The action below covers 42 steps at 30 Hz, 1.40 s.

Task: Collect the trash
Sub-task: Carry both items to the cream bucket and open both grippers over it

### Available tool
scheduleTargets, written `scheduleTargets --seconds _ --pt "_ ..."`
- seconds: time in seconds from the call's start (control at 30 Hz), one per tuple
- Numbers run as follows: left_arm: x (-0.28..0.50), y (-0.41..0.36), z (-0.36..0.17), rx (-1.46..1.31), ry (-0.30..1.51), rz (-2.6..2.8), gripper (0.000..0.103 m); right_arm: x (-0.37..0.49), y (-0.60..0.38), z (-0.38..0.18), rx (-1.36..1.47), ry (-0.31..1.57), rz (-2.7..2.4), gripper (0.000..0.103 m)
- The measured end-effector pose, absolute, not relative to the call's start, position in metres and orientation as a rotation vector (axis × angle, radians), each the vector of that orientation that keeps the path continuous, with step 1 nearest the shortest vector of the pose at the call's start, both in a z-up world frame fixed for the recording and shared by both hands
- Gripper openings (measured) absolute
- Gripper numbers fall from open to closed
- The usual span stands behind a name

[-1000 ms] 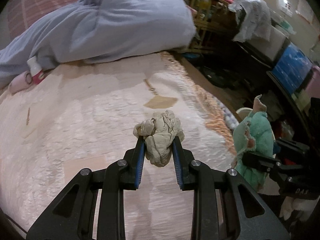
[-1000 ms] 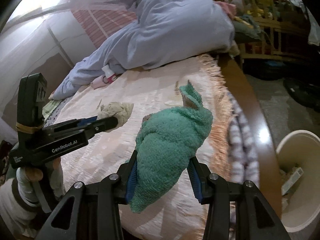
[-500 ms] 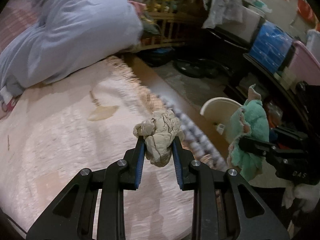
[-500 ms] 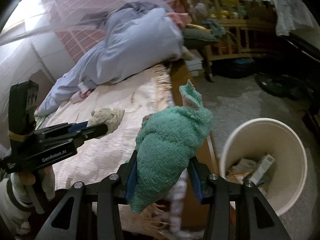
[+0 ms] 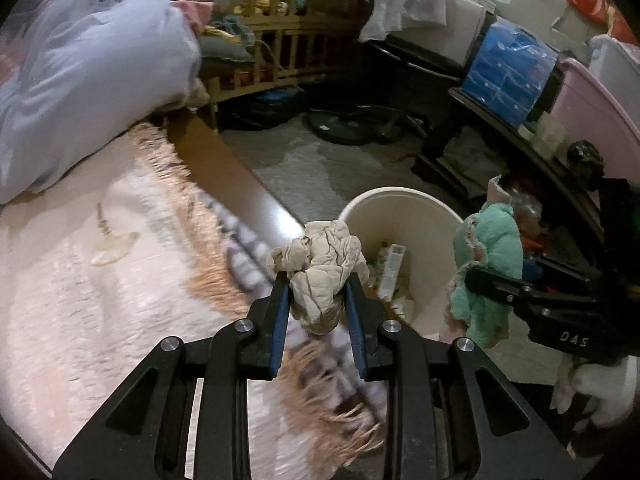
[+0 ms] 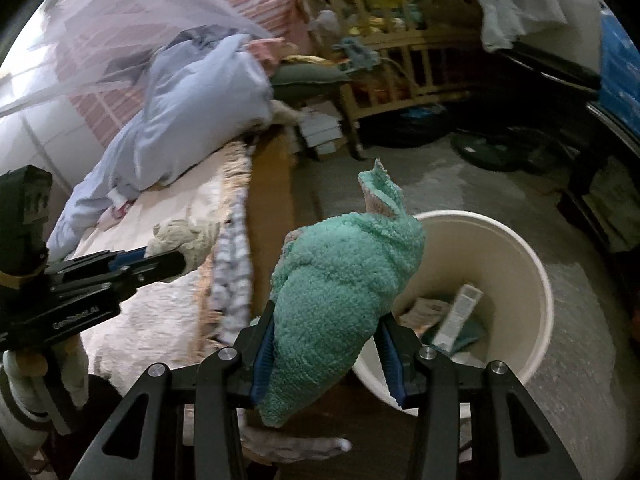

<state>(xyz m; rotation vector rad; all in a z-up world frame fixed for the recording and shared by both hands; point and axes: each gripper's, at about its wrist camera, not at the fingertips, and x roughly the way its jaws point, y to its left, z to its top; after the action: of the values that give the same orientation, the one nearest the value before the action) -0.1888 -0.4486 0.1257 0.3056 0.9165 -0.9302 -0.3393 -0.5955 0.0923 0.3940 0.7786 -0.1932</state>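
Cluttered bedroom: grey floor, a bed with a pale fringed bedspread, a blue quilt heaped at its far end, a wooden cot behind. One cream bucket on the floor just beside the bed's wooden edge, a few cartons and papers inside. Two pieces of trash, one per claw. Left gripper clamped on one crumpled beige paper wad, bunched upward from the pads, held over the bedspread fringe right at the bucket's near rim. Right gripper clamped on one green terry cloth, long axis running up and away from the pads, pointed tip toward the bucket, held at the bucket's left rim.
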Motion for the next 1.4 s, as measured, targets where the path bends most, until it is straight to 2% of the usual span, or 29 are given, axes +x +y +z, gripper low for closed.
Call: scheduleTargets --seconds 0.4,1.4 --pt "-0.202 -0.492 0.110 0.323 0.939 -0.961 0.024 -0.360 -0.633 0.073 0.452 0.784 -0.263 0.044" --pt "-0.195 -0.534 0.081 0.313 0.992 -0.976 0.024 -0.349 -0.655 0.042 0.450 0.830 -0.354 0.044"
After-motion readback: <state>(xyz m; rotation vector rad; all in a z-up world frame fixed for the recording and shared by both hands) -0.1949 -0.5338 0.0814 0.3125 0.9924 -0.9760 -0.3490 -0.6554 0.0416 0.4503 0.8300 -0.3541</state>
